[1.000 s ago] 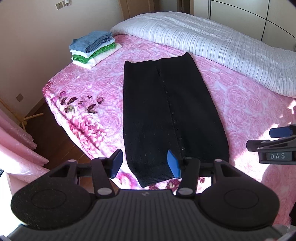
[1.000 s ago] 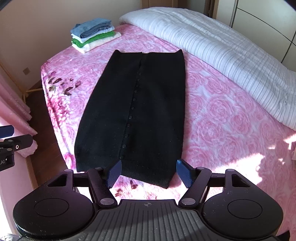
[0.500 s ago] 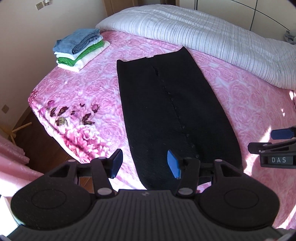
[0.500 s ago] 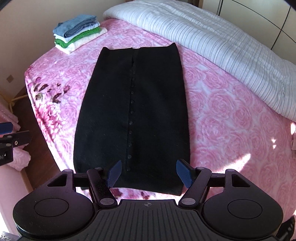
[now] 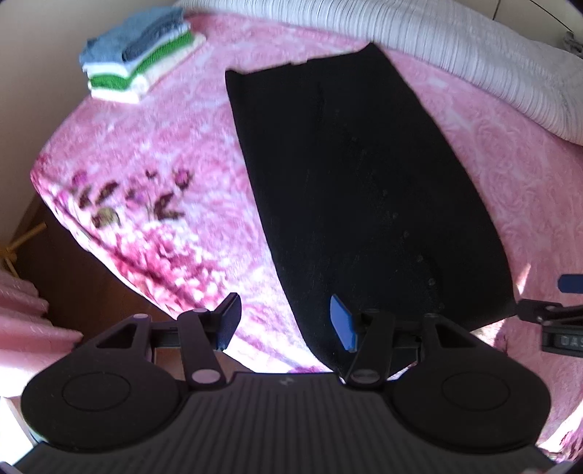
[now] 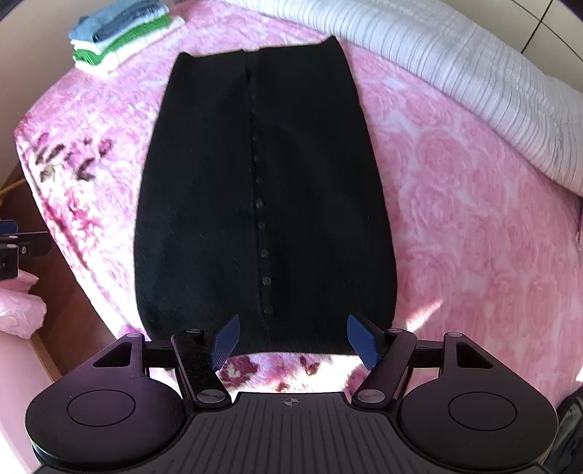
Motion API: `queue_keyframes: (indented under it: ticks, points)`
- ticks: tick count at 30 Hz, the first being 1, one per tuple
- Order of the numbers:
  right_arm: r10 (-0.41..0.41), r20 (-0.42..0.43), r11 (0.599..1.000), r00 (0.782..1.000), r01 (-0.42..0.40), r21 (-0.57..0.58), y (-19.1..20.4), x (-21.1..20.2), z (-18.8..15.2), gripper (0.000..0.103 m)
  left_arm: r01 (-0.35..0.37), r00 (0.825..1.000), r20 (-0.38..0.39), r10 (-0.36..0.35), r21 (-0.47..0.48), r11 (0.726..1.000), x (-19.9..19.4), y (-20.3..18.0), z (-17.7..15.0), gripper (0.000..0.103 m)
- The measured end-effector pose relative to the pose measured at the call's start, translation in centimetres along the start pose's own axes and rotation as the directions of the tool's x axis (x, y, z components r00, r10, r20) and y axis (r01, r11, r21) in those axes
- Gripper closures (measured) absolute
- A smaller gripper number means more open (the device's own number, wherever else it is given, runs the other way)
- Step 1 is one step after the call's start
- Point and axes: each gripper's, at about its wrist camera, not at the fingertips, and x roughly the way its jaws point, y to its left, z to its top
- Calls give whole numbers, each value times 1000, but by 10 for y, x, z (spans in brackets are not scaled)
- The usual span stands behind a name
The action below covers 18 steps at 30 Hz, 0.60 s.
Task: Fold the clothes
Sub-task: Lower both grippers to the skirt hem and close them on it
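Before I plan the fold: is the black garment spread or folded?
Spread: the black garment lies flat at full length, button row exposed.

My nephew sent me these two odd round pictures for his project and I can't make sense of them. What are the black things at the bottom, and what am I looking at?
No robot arm here: a person holds a two-finger tool in each hand, and a wide-angle camera on each tool looks forward along its fingers. One picture comes from the left tool, the other from the right tool. The black shapes with blue tips at the bottom are those fingers, standing apart and holding nothing.

Beyond them is a bed with a pink rose-patterned bedspread. A long black buttoned garment lies flat on it, waiting to be folded. At the far corner sits a stack of folded clothes, and a white striped quilt lies along the far side.
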Motion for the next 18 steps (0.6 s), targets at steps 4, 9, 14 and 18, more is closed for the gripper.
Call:
queue_keyframes:
  ticks: [4,9,14,18]
  points:
    - [0,-24,998,1000,1,59,-26,22,-14,34,53,998,-38,-56,-87,995,30,19,-12,53]
    - [27,-39,987,999,-20,157,-75,55,-32,34,190,975,-58,-216,-298,936,67,52,-44,53]
    - [96,-46,973,994,-84,217,-120,93,-39,34,273,942,-23,-336,-533,801,106,68,-93,53]
    - [160,-38,955,986,-145,258,-149,117,-44,34,331,909,40,-415,-674,660,135,68,-126,53]
